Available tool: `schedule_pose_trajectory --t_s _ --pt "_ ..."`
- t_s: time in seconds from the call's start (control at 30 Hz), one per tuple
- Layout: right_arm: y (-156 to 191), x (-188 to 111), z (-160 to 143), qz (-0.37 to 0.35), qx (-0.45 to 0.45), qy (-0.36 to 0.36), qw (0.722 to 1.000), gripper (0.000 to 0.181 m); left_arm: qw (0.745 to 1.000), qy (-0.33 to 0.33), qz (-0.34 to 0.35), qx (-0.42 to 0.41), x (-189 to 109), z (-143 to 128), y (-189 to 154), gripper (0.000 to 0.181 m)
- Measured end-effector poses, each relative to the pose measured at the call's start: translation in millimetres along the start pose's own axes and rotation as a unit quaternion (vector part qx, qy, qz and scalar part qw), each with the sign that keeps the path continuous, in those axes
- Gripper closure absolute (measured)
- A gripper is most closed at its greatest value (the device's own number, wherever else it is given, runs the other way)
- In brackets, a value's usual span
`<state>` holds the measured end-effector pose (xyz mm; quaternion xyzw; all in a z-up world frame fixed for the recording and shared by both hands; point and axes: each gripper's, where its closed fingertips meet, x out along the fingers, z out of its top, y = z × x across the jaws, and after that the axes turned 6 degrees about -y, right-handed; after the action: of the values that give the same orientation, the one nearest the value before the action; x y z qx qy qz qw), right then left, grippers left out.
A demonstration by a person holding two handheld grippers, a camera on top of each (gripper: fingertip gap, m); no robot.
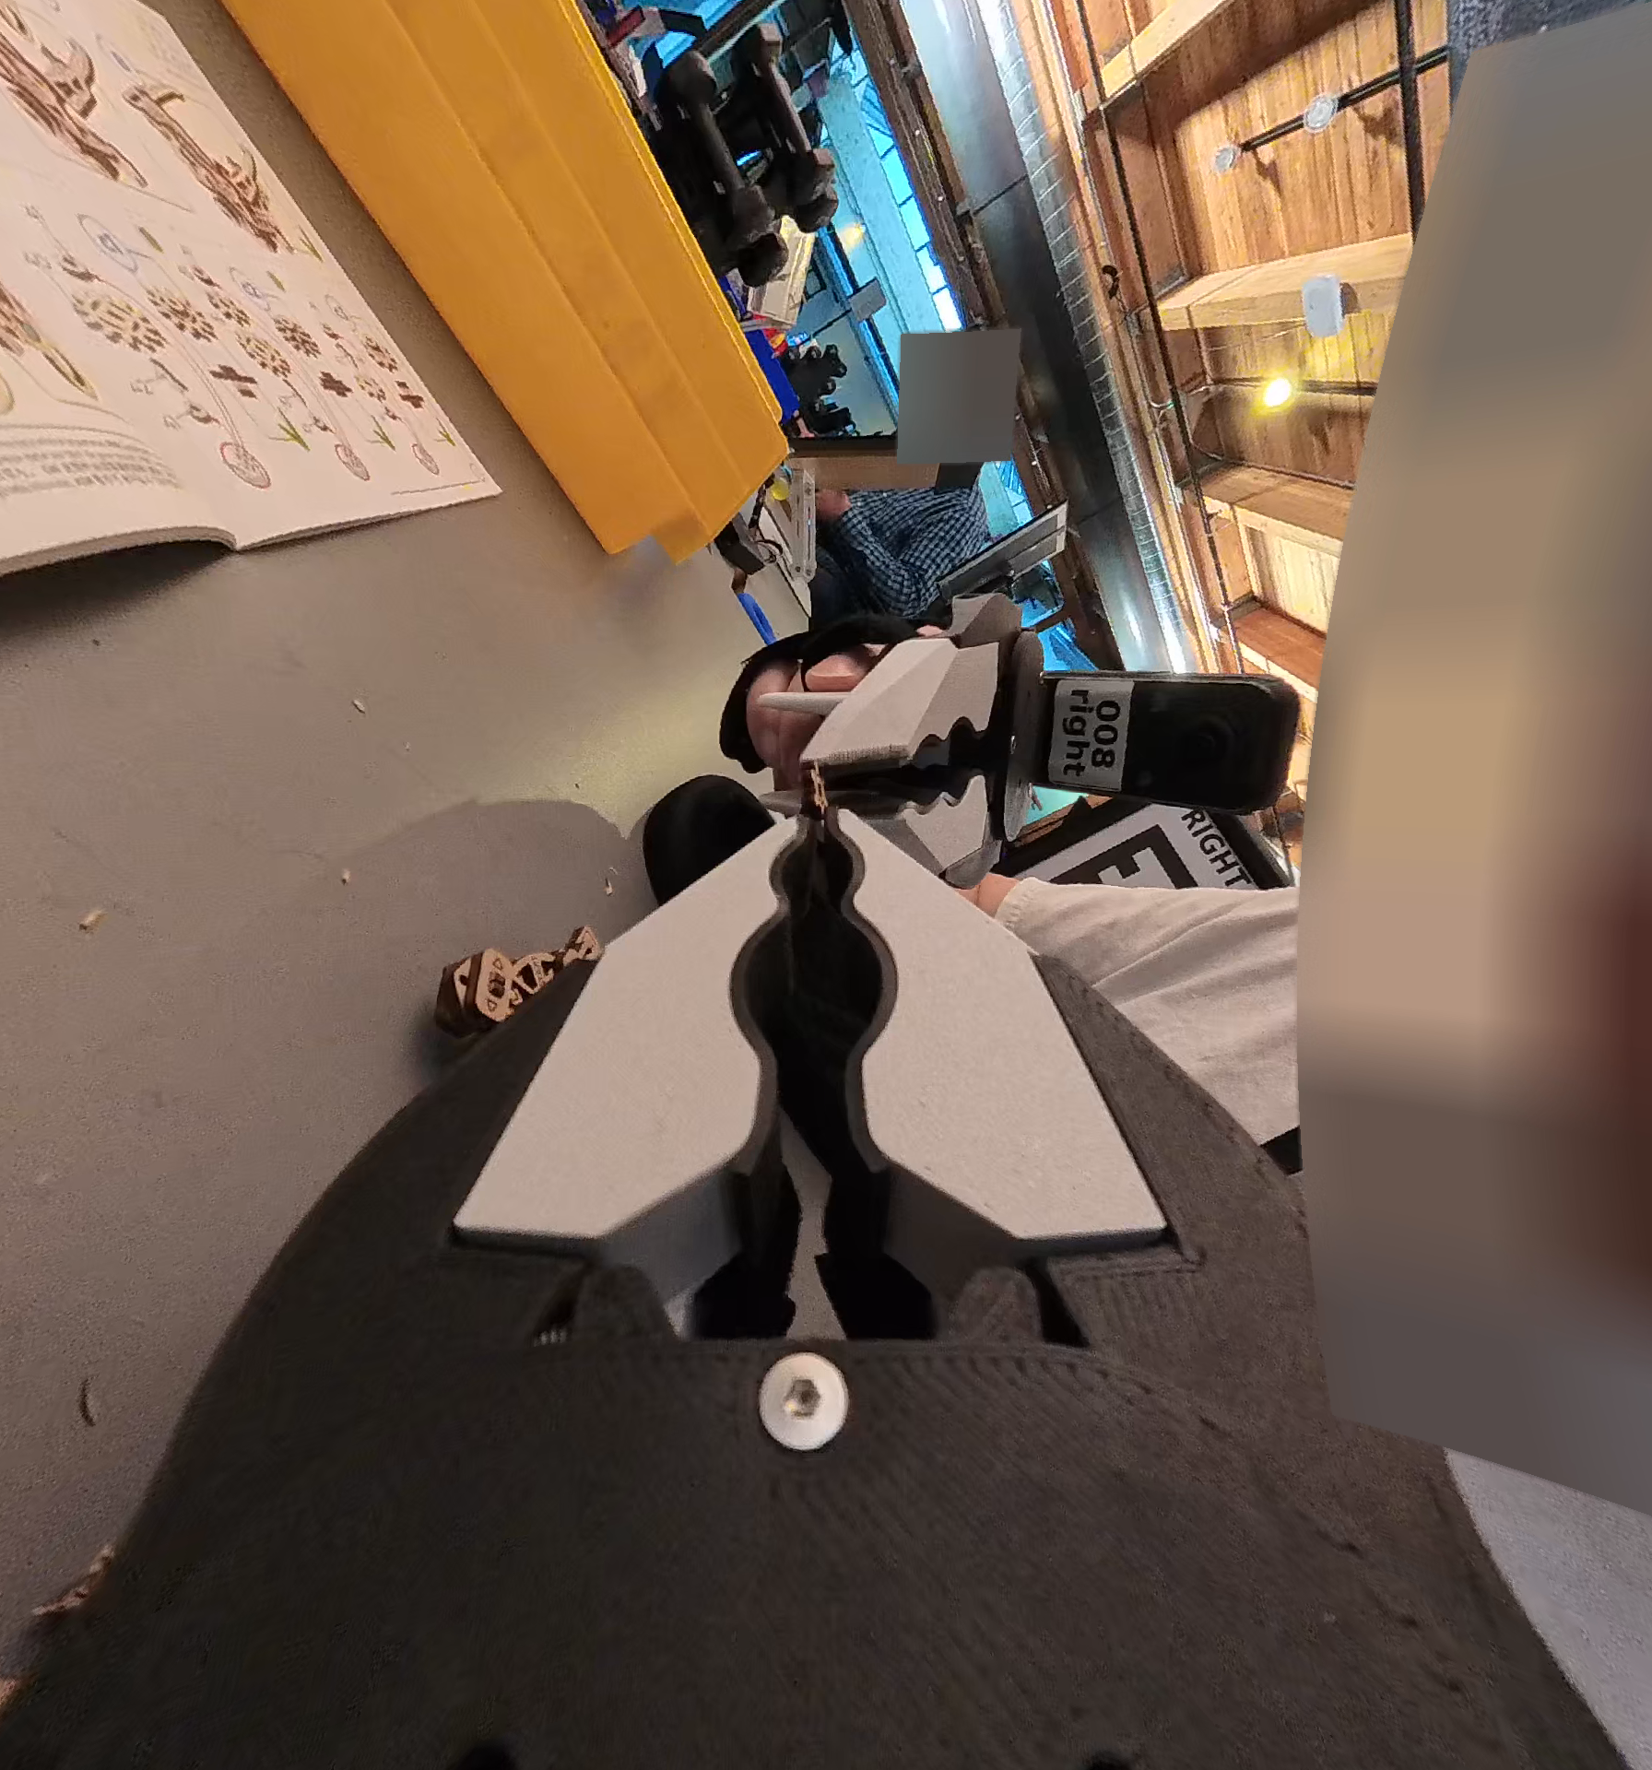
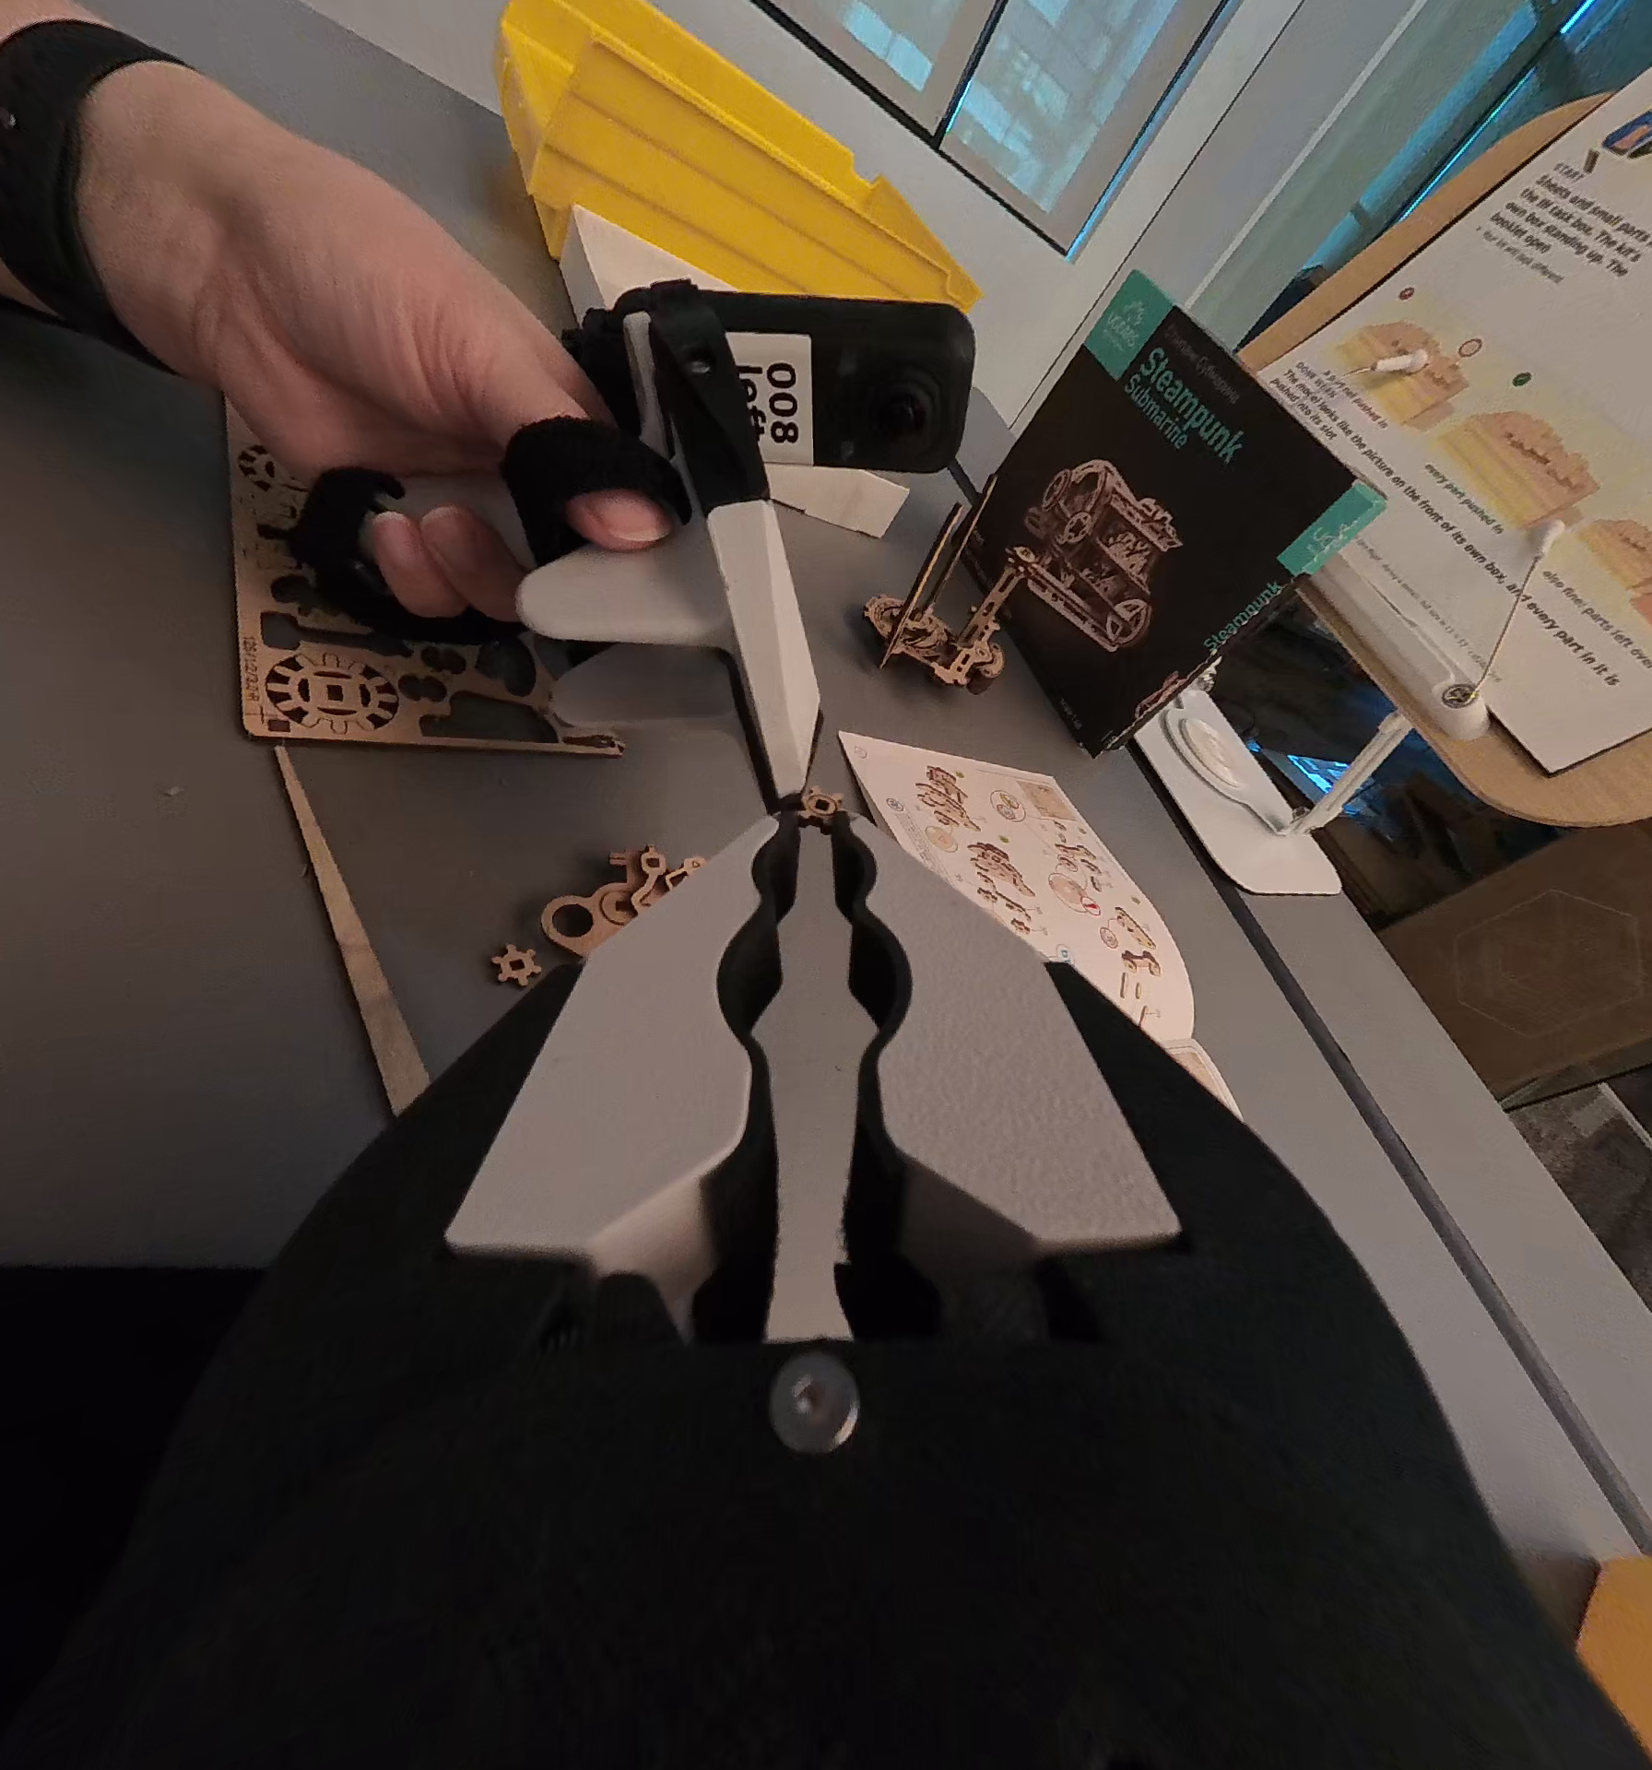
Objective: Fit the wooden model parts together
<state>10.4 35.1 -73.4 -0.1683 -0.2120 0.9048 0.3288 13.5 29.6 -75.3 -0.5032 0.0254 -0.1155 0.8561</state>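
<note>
**Tongs tip to tip over the table**

While my right tongs (image 2: 808, 828) sit nearly closed, their tips pinch a small wooden gear (image 2: 820, 806) just above the grey table (image 2: 133, 910). My left tongs (image 1: 814, 843) look pressed together on a thin dark wooden piece (image 1: 811, 886), meeting the right tongs tip to tip. Loose wooden parts (image 2: 611, 896) and another small gear (image 2: 516, 964) lie near left on the table, with a punched wooden sheet (image 2: 343, 661) farther left. A part-built model (image 2: 942, 627) stands far off beside the kit box (image 2: 1177, 517). An open booklet (image 2: 1014, 881) lies to the right, and a yellow bin (image 2: 707, 163) sits at the far edge.
</note>
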Motion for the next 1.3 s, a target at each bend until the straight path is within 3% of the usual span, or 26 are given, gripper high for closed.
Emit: schedule_pose_trajectory --t_s 0.67,0.77,1.07,1.2,1.3 --pt "-2 1 -1 -0.004 0.012 0.001 1.0 0.176 1.0 -0.006 0.0 0.006 0 2 0 0.178" --pt "-1 1 0 -0.005 0.01 -0.001 1.0 0.176 1.0 -0.009 0.015 0.011 -1 3 5 0.171" --pt "2 2 -1 0.003 0.008 0.002 1.0 0.176 1.0 0.003 0.004 0.009 0 0 1 0.18" --pt "14 -6 5 0.065 -0.013 -0.02 0.998 0.174 0.999 0.052 -0.008 0.013 -1 -11 -4 0.181" --pt "32 -21 7 0.142 -0.015 -0.042 0.989 0.173 0.99 0.143 0.003 0.008 -5 -35 0 0.181"
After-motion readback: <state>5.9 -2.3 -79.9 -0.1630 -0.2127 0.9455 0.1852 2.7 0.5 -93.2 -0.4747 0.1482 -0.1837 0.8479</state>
